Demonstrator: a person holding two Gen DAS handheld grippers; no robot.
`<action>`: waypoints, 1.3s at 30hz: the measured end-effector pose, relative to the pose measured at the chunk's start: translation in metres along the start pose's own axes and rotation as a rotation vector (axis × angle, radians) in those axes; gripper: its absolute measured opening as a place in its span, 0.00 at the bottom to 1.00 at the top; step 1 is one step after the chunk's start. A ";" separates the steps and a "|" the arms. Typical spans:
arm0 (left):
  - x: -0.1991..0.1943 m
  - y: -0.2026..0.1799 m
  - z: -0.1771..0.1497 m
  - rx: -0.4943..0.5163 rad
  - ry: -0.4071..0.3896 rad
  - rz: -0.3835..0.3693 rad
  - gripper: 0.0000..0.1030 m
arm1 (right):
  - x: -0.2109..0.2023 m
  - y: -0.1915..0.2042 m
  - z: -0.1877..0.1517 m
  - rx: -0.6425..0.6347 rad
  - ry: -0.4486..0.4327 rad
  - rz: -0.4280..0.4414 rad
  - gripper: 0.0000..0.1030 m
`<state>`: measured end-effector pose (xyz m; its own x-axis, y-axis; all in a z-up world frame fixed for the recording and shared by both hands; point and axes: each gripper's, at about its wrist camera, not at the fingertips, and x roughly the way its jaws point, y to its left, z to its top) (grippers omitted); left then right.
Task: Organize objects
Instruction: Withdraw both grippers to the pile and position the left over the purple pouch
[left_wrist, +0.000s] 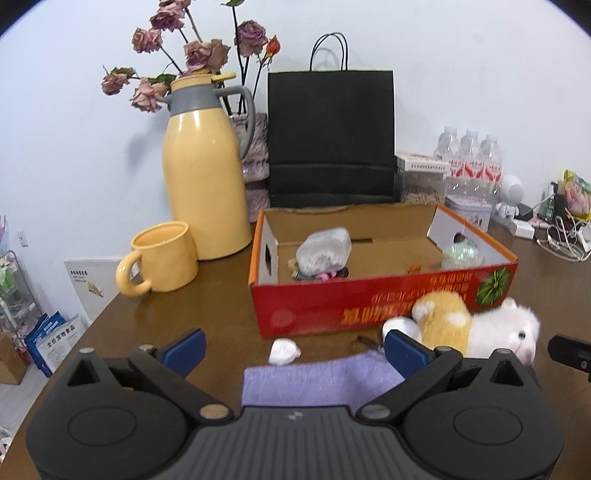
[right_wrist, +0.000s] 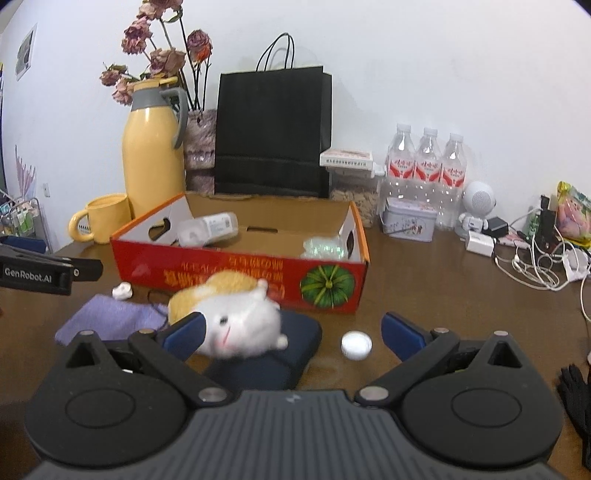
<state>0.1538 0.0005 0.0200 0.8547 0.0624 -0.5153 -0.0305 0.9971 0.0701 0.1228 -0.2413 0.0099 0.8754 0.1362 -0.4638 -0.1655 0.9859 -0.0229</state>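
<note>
Both claws gape empty; blurred plush hamster partly hides dark pouch.

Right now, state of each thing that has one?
left gripper: open, empty
right gripper: open, empty
red box: open top, a few items inside
plush hamster: outside the box, lying on a dark pouch
yellow mug: upright
thermos: upright, lid shut
</note>
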 end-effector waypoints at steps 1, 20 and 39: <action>-0.001 0.001 -0.004 0.002 0.007 0.001 1.00 | -0.001 0.000 -0.003 -0.001 0.007 0.002 1.00; 0.006 0.023 -0.034 -0.025 0.140 0.003 1.00 | 0.004 -0.032 -0.044 0.033 0.107 -0.043 1.00; 0.043 0.004 -0.025 -0.030 0.200 0.019 1.00 | 0.076 -0.056 -0.035 0.051 0.175 -0.012 0.53</action>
<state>0.1779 0.0079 -0.0232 0.7339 0.0860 -0.6738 -0.0637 0.9963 0.0577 0.1829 -0.2896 -0.0548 0.7842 0.1099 -0.6107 -0.1286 0.9916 0.0133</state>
